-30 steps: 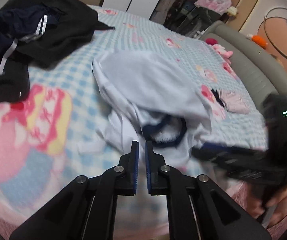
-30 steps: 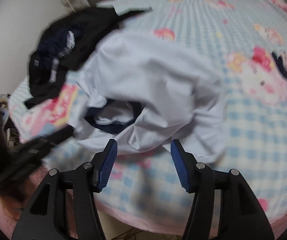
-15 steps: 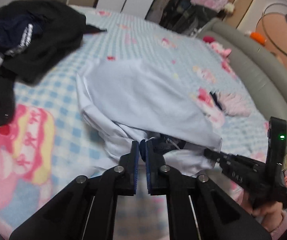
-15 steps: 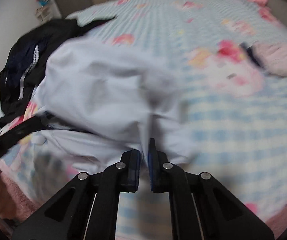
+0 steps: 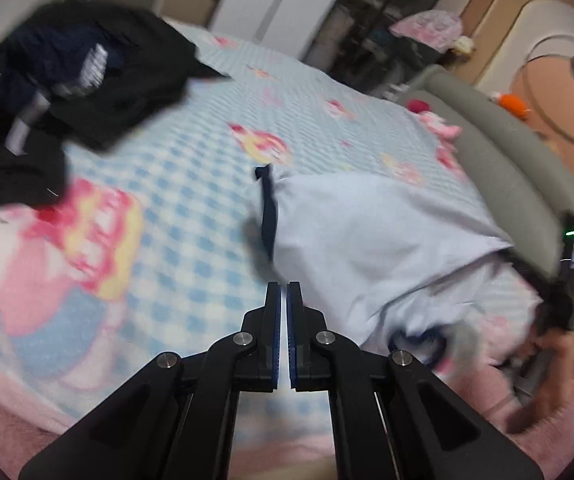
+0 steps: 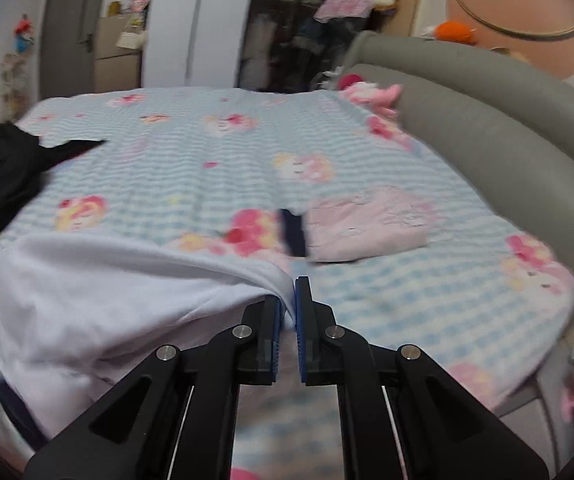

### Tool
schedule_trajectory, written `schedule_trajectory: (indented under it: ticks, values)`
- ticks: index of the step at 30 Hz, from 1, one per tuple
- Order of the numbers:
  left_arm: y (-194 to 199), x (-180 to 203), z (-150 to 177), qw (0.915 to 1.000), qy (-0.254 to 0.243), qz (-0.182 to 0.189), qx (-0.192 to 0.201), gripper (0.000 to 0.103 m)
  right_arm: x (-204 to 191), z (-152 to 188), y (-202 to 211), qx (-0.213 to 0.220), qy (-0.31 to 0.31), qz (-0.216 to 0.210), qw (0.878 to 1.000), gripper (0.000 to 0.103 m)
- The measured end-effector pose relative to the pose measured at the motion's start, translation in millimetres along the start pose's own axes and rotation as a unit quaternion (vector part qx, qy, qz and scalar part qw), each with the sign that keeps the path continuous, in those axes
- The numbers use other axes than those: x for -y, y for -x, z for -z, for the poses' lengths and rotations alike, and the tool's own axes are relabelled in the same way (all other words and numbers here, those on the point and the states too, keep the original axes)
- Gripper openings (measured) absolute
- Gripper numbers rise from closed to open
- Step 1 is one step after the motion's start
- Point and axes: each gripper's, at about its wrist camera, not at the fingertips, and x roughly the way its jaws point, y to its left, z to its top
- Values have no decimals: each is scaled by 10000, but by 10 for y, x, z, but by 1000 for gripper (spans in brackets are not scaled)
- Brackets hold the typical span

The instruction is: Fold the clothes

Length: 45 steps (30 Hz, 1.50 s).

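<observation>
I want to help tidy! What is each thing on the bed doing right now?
White shirt: unfolded, one edge pinched and lifted.
Right gripper: shut on the shirt.
Left gripper: shut, holding nothing.
Black clothes: heaped, unfolded.
Pink garment: folded flat.

open bedspread [image 5: 191,184]: bare checked stretch left of the white shirt [image 5: 367,232]
left obstacle: dark clothes pile [image 5: 67,92] at the far left
right obstacle: folded pink garment [image 6: 367,224] near the grey headboard [image 6: 507,152]

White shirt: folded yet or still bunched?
Bunched, not folded: the white shirt drapes in loose creases, one edge pinched in the right gripper.
</observation>
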Motion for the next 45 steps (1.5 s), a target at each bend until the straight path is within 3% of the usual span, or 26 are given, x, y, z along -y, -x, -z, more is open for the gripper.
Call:
schedule_trajectory:
  ticks: [2, 4, 5, 6, 7, 8, 9, 11, 15, 17, 19, 20, 21, 24, 26, 29, 35, 38, 43, 45]
  values:
    - [-131, -26, 23, 9996, 33, 125, -233, 4, 14, 76, -109, -553, 21, -595, 9967, 10]
    - [-297, -6, 57, 9992, -31, 37, -405, 7, -44, 181, -52, -569, -75, -990, 9934, 16]
    - [-360, 14, 57, 9989, 16, 59, -458, 10, -105, 217, 15, -511, -53, -1221, 9912, 27]
    - [-415, 39, 51, 9987, 74, 89, -491, 29, -175, 234, 79, -445, -19, -1467, 9882, 35]
    - [-456, 61, 27, 9988, 120, 91, -460, 58, -247, 245, 138, -378, 14, -1715, 9845, 38]
    - [-492, 81, -3, 9990, 160, 83, -403, 66, -346, 253, 200, -331, 86, -1966, 9799, 41]
    - [-526, 86, -32, 9991, 194, 74, -366, 68, -463, 259, 265, -300, 185, -2218, 9745, 48]
    - [-595, 84, -89, 9992, 259, 54, -308, 68, -732, 287, 331, -278, 520, -2582, 9643, 64]
    - [-631, 57, -83, 9988, 409, -70, -265, 64, -1331, 502, 20, -876, 1009, -2916, 9472, 65]
    - [-601, -8, -3, 9984, 488, -77, -270, 64, -1579, 611, -191, -1225, 1205, -2856, 9428, 66]
    - [-570, -74, 76, 9980, 567, -83, -276, 64, -1744, 706, -321, -1307, 1424, -2677, 9439, 67]
    - [-555, -107, 116, 9977, 606, -86, -279, 64, -1780, 749, -367, -1299, 1495, -2575, 9458, 63]
    - [-553, -128, 144, 9975, 634, -82, -286, 64, -1817, 792, -414, -1292, 1566, -2474, 9474, 42]
    - [-557, -163, 199, 9972, 681, -48, -289, 64, -1736, 809, -430, -1368, 1360, -2551, 9475, 7]
    - [-545, -134, 203, 9975, 652, 4, -258, 64, -1627, 769, -316, -1154, 1329, -2399, 9547, 1]
    - [-545, -22, 193, 9981, 548, 98, -275, 64, -1358, 643, -85, -690, 1228, -2020, 9692, 1]
    - [-669, 224, 140, 9995, 180, 47, -256, 63, -670, 405, -12, -572, 580, -1688, 9823, 1]
    - [-844, 318, 82, 9993, 69, -32, -353, 55, -488, 462, -60, -709, 426, -1646, 9829, 2]
    - [-1009, 460, 99, 9987, -6, -35, -504, 15, -476, 554, -104, -859, 434, -1645, 9817, 2]
    - [-959, 485, 157, 9987, -62, 31, -508, 10, -514, 578, -109, -892, 456, -1664, 9810, 2]
